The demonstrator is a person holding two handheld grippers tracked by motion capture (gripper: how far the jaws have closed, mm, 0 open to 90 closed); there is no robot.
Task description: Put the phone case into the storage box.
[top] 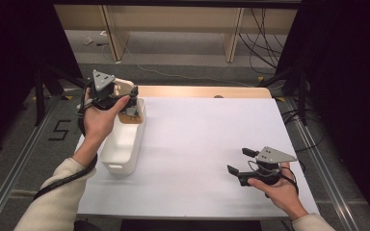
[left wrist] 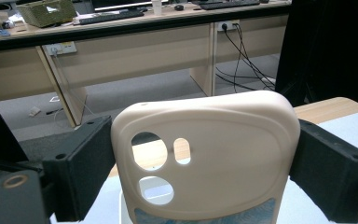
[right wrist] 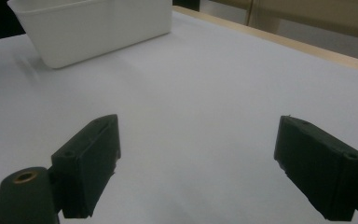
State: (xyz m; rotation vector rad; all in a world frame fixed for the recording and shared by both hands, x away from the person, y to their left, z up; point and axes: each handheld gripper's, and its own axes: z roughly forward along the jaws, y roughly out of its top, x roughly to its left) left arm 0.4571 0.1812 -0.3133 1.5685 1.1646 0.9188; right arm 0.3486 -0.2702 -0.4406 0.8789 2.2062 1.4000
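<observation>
While clamped on the phone case [left wrist: 205,154] across its width, with the left gripper [top: 130,98] poised above the far end of the white bin [top: 120,156] at the left of the tabletop [top: 197,139], risks a slip: grips only two narrow side edges, smooth and rounded, against flat black pads. Could also bow the shell inward under too hard a squeeze and pop it free, down onto the bin's rim or past it to the floor beyond the tabletop's far edge. Could catch a corner on the bin's wall if lowered tilted.

Looks like matte beige silicone or soft plastic: a rounded rectangle, corners well curved, back gently domed, with one round cut-out, a small oval slot beside it and a rounded opening below them. Shows a strip of blue pattern at the bottom of the left gripper view, too little to identify.

Reads, for the bin, as thin white plastic: oblong, straight walls, rolled rim, a slot handle at the near end. Holds something brownish at its far end, too small to tell.

Lies flat, white and matte across the middle, with a pale wooden strip along the far edge.

Farther right, rests the right gripper [top: 240,160] low on the tabletop in the person's hand, jaws wide apart with nothing between them, well apart from the bin. Little danger there, save a trailing cable dragging across the white surface. Same blocky black jaws, dull and slightly grainy, under a grey three-cornered plate.
</observation>
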